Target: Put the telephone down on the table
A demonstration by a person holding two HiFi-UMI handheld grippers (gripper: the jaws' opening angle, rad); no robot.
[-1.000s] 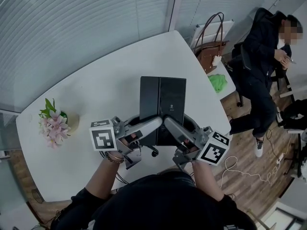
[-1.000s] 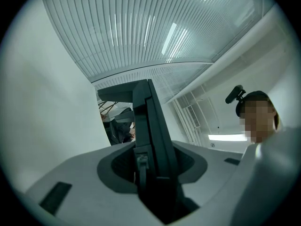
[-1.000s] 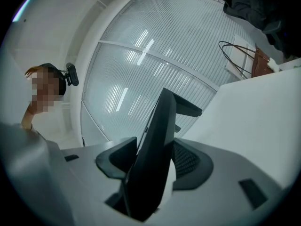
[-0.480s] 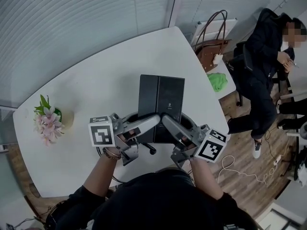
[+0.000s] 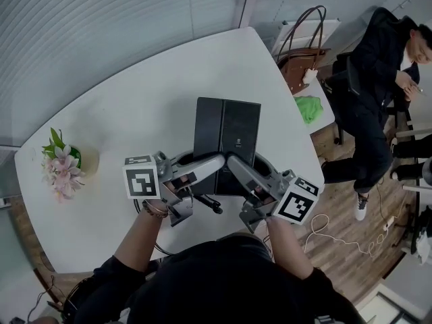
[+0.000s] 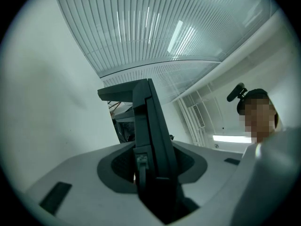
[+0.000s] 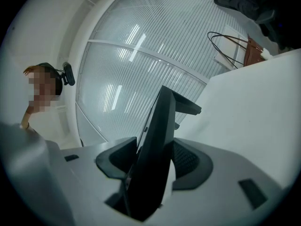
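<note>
— How were the tongs set?

— Both were gripping. The left tongs (image 6: 153,166) and the right tongs (image 7: 153,166) were each clamped on the near edge of the telephone (image 5: 227,140), side by side. In both gripper views the black slab stood edge-on between the jaws.

— And the telephone itself?

— It was over the middle of the table (image 5: 128,113), face up and roughly flat. I could not tell whether its far edge had touched the top. I judged it just short of landing.

— So how should the landing go?

— I'd keep the 2 tongs level with each other, so the slab meets the top flat and not corner first. I'd let go only once its weight is fully down. A dark cord (image 5: 206,204) hung below the telephone's near edge and ought not to bunch underneath.

— Was there room to move?

— Plenty to the left of the telephone and beyond it, all bare white top. The flowers (image 5: 62,171) were well off to its left. To its right the table's curved edge ran near, so no drifting that way. A handbag (image 5: 300,66) and a seated person (image 5: 374,93) were past that edge, off the table.
</note>
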